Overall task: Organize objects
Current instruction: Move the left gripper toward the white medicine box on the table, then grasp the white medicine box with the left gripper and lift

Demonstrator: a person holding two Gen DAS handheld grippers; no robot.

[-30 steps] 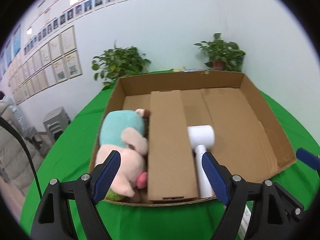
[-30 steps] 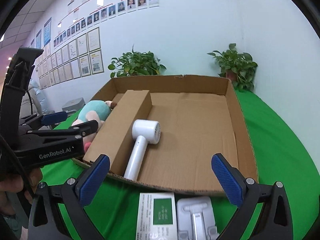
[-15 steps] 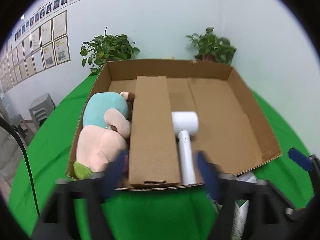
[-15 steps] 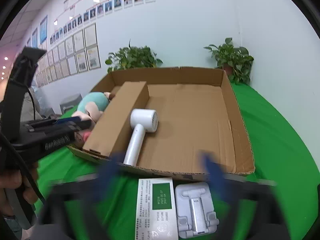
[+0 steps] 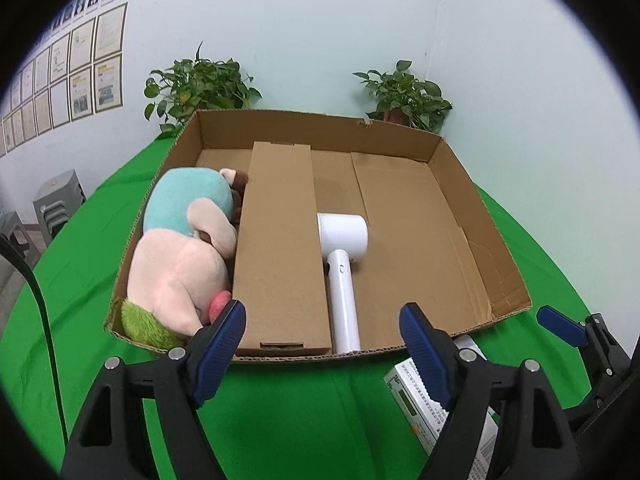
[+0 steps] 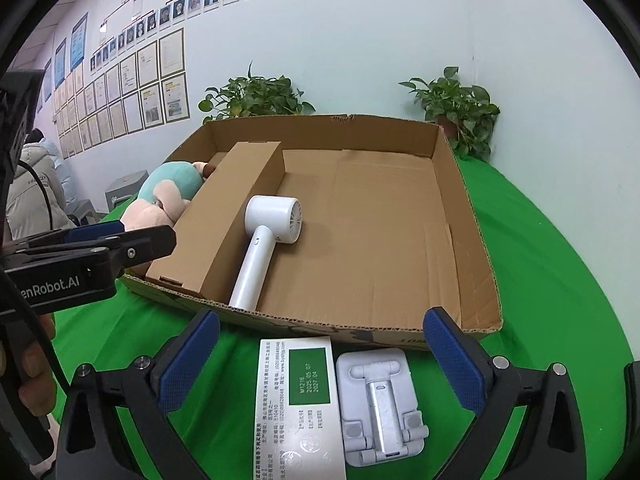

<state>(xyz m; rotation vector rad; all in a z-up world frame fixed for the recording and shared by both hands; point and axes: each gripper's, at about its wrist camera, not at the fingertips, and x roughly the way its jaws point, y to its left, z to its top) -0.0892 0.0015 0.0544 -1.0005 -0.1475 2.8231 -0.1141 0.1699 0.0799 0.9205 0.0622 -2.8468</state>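
We hold the left gripper and right gripper spread wide, both empty. Corrugated cardboard tray on green cloth: fuzzy plush toy along left wall, smooth white hair dryer beside long carton. Flat printed box and white plastic stand outside the near edge

white carton cut off below, plush toy half hidden
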